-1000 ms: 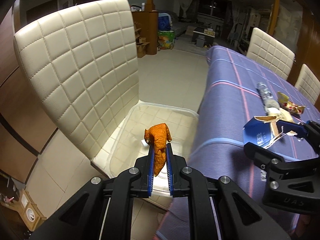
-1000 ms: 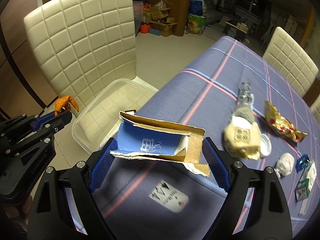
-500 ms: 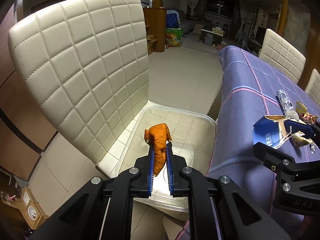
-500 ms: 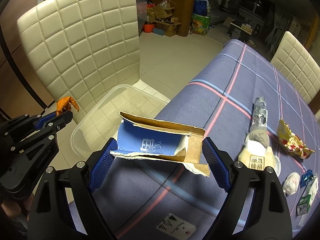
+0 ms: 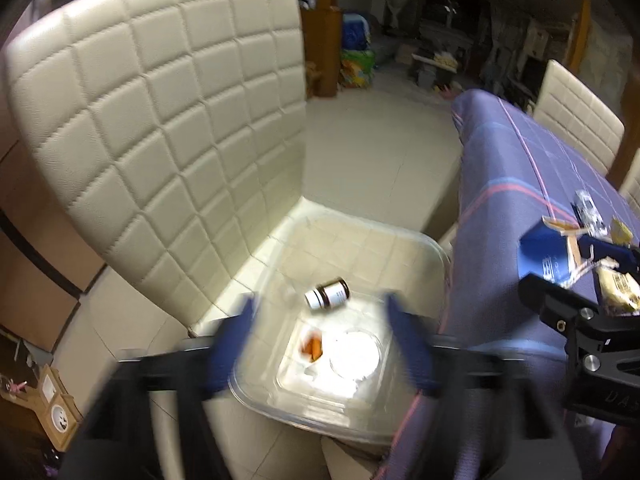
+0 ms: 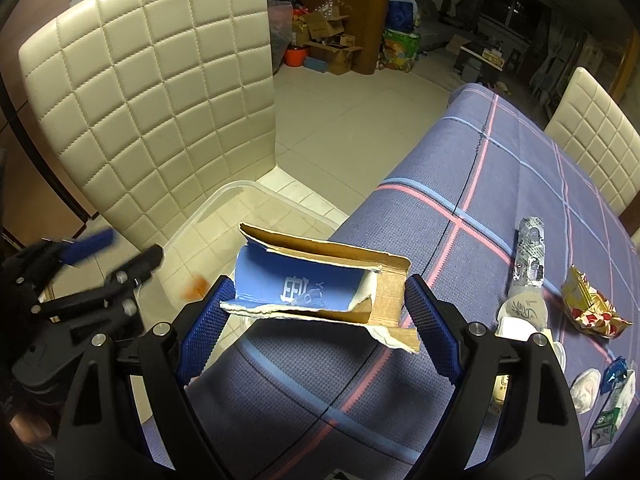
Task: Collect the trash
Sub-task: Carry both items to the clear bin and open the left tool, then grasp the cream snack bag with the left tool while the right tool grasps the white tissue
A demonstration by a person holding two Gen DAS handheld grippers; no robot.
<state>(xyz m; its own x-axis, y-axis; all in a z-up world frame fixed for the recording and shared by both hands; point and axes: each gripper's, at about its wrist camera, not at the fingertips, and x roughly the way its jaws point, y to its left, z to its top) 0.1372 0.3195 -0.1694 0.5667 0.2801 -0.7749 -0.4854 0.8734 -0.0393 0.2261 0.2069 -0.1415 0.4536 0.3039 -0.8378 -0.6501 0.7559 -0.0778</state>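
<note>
My left gripper point(image 5: 320, 344) is open and motion-blurred above a clear plastic bin point(image 5: 434, 248) on a cream chair seat. The orange scrap point(image 5: 312, 346) is in the bin, beside a small brown bottle point(image 5: 328, 294) and a white lid point(image 5: 354, 354). It shows as an orange blur in the right wrist view point(image 6: 194, 288). My right gripper point(image 6: 316, 312) is shut on a torn blue cardboard box point(image 6: 316, 288), held over the table edge next to the bin point(image 6: 240, 192). The left gripper also shows in the right wrist view point(image 6: 116, 248).
The blue checked tablecloth point(image 6: 460, 160) carries a crushed plastic bottle point(image 6: 528, 264), a yellow snack wrapper point(image 6: 592, 304), a white crumpled piece point(image 6: 586, 388) and a green-white carton point(image 6: 612, 412). The quilted chair back point(image 5: 152, 128) rises behind the bin. Another chair point(image 6: 596, 136) stands across the table.
My left gripper opened and let go of the orange scrap, which dropped into the bin. The right gripper moved a little toward the bin with the box.
</note>
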